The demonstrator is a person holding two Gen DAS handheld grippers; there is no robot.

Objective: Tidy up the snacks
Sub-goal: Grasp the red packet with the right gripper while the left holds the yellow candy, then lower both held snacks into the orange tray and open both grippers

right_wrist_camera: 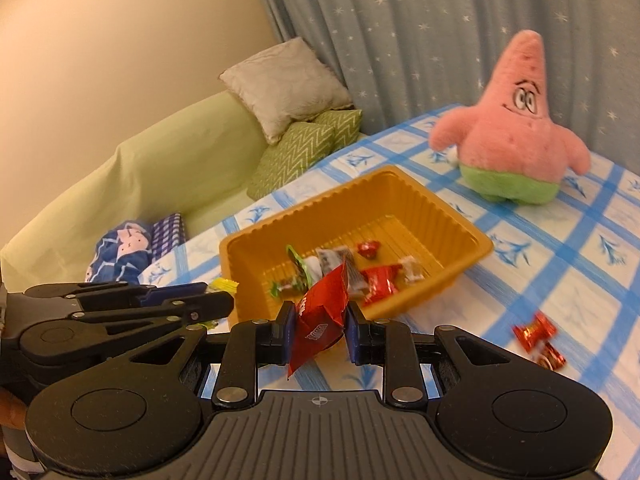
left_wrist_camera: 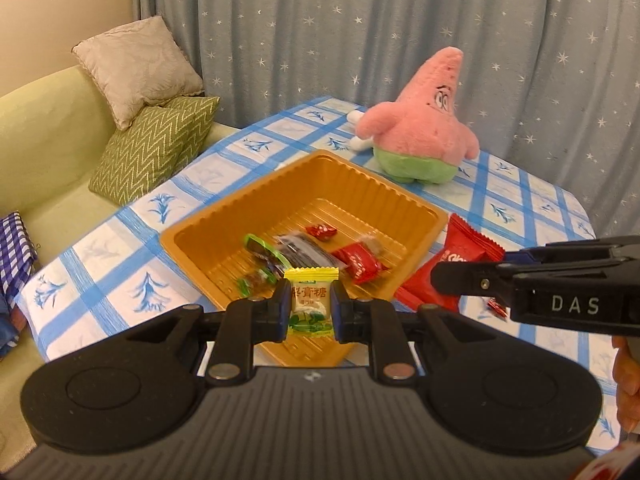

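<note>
Over the near rim of the orange tray point(left_wrist_camera: 208, 224): left gripper point(left_wrist_camera: 311, 306) clamped on a yellow-green candy packet point(left_wrist_camera: 311, 300), held upright. Right gripper point(right_wrist_camera: 319, 326), just beside it, pinches a red snack pouch point(right_wrist_camera: 320, 316), tilted. Tray already holds several wrapped sweets point(left_wrist_camera: 358, 262). Two small red candies point(right_wrist_camera: 538, 338) loose on the blue-checked tablecloth point(right_wrist_camera: 580, 272) right of the tray. Pink starfish plush point(right_wrist_camera: 516, 128) stands behind.

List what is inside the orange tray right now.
The orange tray holds a red packet, a small red candy, a dark striped packet, a clear-wrapped sweet and green-wrapped candies. The gripped red snack bag covers part of its near floor.
</note>
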